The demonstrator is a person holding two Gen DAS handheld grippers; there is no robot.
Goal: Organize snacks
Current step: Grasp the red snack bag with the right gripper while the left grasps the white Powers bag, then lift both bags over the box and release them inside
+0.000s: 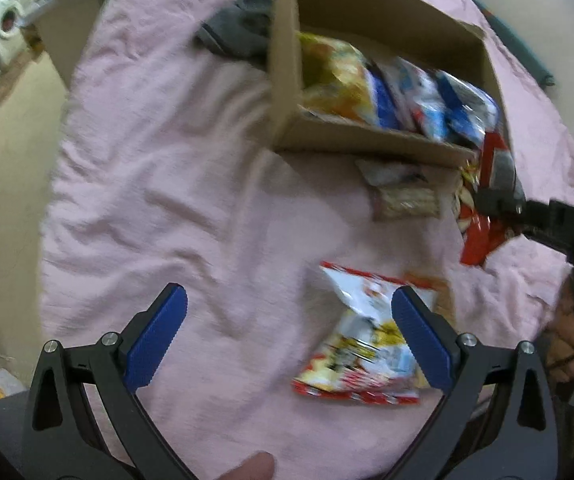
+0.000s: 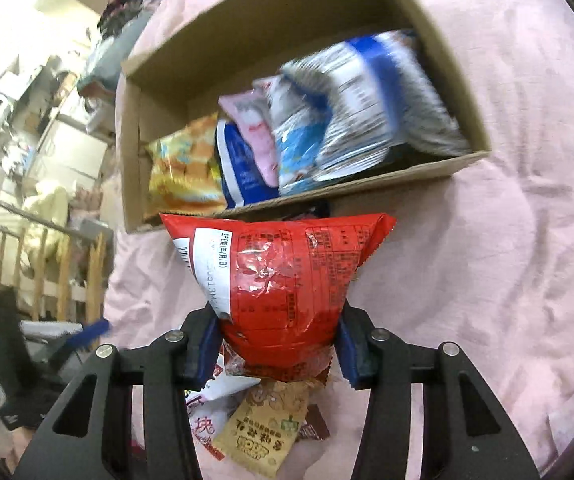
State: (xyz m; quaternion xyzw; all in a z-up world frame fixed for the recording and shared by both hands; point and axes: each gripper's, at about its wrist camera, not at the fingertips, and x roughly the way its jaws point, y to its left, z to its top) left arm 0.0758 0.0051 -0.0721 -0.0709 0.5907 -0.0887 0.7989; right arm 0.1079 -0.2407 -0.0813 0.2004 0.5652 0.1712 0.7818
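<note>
A cardboard box (image 1: 287, 80) lies on the pink bedsheet (image 1: 167, 200) with several snack bags (image 1: 407, 96) inside; the right wrist view shows the box (image 2: 407, 184) too. My right gripper (image 2: 277, 354) is shut on a red snack bag (image 2: 283, 280) and holds it just before the box's near wall; it also shows at the right in the left wrist view (image 1: 491, 196). My left gripper (image 1: 289, 320) is open and empty above the sheet. A white and red snack bag (image 1: 363, 344) lies by its right finger (image 1: 419, 336).
A pale wrapped snack (image 1: 403, 200) lies by the box's near wall. A grey cloth (image 1: 239, 28) lies left of the box. Loose packets (image 2: 263, 428) lie under my right gripper. Furniture and clutter (image 2: 39, 140) stand beyond the bed's left edge.
</note>
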